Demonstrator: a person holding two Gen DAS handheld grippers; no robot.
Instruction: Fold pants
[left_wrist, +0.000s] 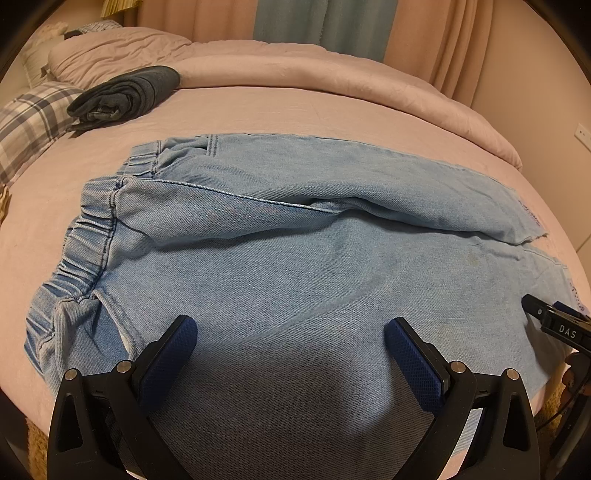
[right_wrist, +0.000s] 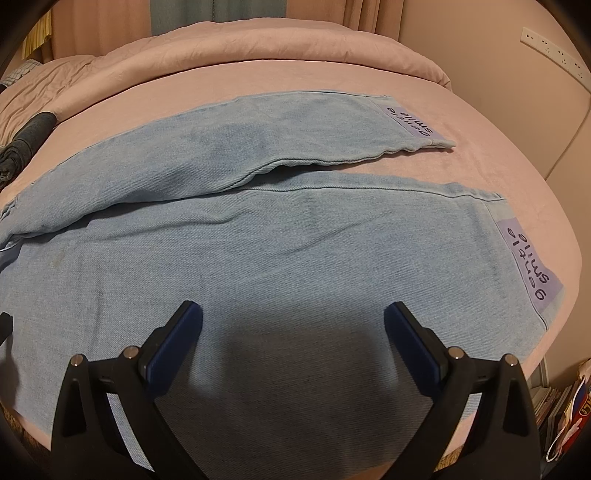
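Flat on the bed (left_wrist: 258, 110), pants (left_wrist: 295, 258) lie under both released tools (left_wrist: 290, 328) (right_wrist: 293, 314)

You have a wide bed covered by a smooth pink sheet (left_wrist: 280, 110). At its far edge a pink quilt (left_wrist: 332, 70) is rolled back into a long ridge. To your left lies a folded dark grey-blue garment (left_wrist: 125, 98), its end resting against a blue-and-white plaid pillow (left_wrist: 33, 118). Behind the bed hang pink curtains (left_wrist: 443, 37) with a pale teal panel (left_wrist: 321, 26) between them. On the wall to your right is a white socket strip (right_wrist: 554, 55), and below it, near the floor, a stack of books and magazines (right_wrist: 565, 406).
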